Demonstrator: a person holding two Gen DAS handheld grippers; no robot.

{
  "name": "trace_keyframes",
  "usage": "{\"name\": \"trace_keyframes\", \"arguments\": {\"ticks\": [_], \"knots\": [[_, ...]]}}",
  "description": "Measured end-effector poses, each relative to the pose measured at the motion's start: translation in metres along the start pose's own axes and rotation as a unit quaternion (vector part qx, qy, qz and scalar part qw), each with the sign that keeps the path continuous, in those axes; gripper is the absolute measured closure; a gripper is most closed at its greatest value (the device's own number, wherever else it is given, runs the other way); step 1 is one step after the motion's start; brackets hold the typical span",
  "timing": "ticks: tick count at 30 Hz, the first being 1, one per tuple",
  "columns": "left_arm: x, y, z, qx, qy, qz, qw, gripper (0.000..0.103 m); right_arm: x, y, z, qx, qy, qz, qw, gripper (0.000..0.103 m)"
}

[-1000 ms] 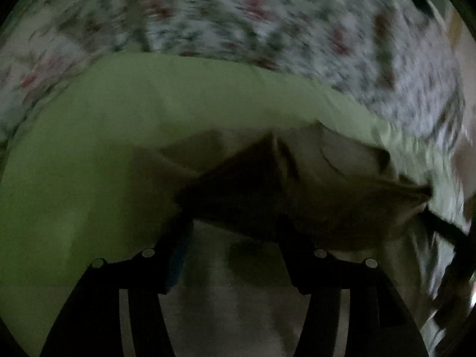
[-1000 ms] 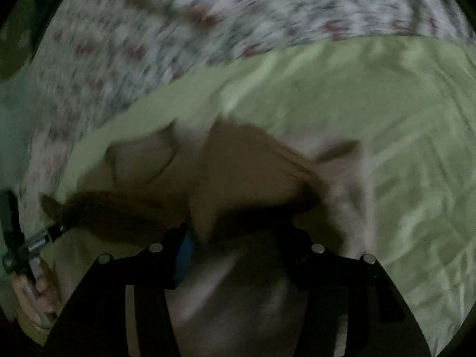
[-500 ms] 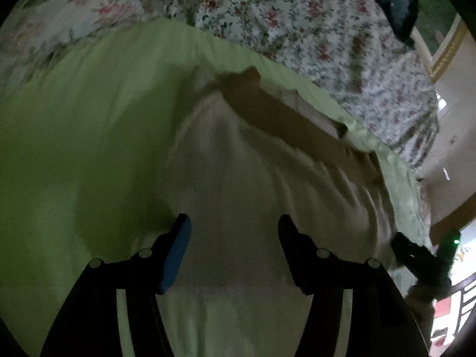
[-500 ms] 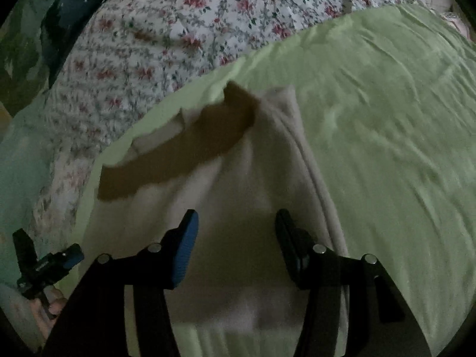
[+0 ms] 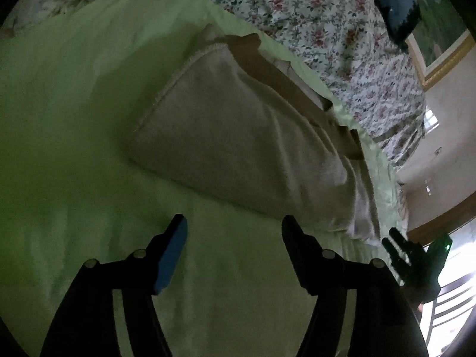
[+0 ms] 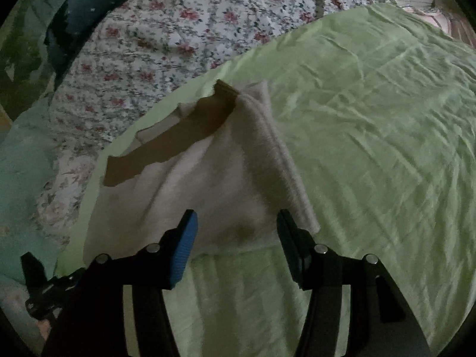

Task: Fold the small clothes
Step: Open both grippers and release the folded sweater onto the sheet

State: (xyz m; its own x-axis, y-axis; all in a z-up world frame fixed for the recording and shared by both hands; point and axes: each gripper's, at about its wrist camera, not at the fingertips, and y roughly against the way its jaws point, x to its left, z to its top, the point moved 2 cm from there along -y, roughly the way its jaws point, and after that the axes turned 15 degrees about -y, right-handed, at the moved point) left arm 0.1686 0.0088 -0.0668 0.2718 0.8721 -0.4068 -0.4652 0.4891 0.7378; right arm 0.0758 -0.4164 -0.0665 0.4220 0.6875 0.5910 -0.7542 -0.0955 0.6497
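A small beige garment [image 5: 238, 136] with a brown band [image 5: 282, 80] along its far edge lies folded flat on the green sheet [image 5: 74, 119]. My left gripper [image 5: 233, 226] hovers over bare sheet just short of the garment's near edge. Its jaws are opening and nothing is between them. In the right wrist view the same garment [image 6: 208, 178] and its brown band [image 6: 178, 139] lie ahead. My right gripper [image 6: 236, 220] stands open over the garment's near edge, its pads apart from the cloth. The other gripper shows at each frame's side: the right gripper [image 5: 416, 258] and the left gripper [image 6: 41, 285].
A floral bedspread [image 6: 178, 29] lies beyond the green sheet [image 6: 372, 119], with a dark blue pillow [image 5: 398, 3] at its far end. A framed picture [image 5: 440, 38] hangs on the wall. Pale green bedding [image 6: 23, 160] lies at the left.
A second ago both grippers held the garment lifted and bunched. It now lies folded flat, both grippers have let go and drawn back towards its near edge, the left one past it.
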Motion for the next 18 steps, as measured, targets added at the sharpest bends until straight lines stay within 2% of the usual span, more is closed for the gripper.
{"name": "trace_keyframes", "arguments": {"ticks": [5, 8, 11, 18], "knots": [[0.001, -0.012, 0.003, -0.005, 0.024, -0.005, 0.9997, 0.029, 0.009, 0.006, -0.016, 0.012, 0.007, 0.015, 1.000, 0.044], [0.009, -0.023, 0.009, -0.013, 0.059, -0.042, 0.9973, 0.023, 0.012, 0.006, -0.024, 0.024, 0.012, 0.021, 0.999, 0.044], [0.017, -0.028, 0.016, -0.028, 0.078, -0.048, 0.9954, 0.023, 0.016, 0.005, -0.031, 0.034, 0.017, 0.028, 0.999, 0.044], [0.037, -0.038, 0.044, -0.068, 0.106, -0.007, 0.9920, 0.026, 0.023, 0.000, -0.034, 0.047, 0.022, 0.040, 0.998, 0.044]]}}
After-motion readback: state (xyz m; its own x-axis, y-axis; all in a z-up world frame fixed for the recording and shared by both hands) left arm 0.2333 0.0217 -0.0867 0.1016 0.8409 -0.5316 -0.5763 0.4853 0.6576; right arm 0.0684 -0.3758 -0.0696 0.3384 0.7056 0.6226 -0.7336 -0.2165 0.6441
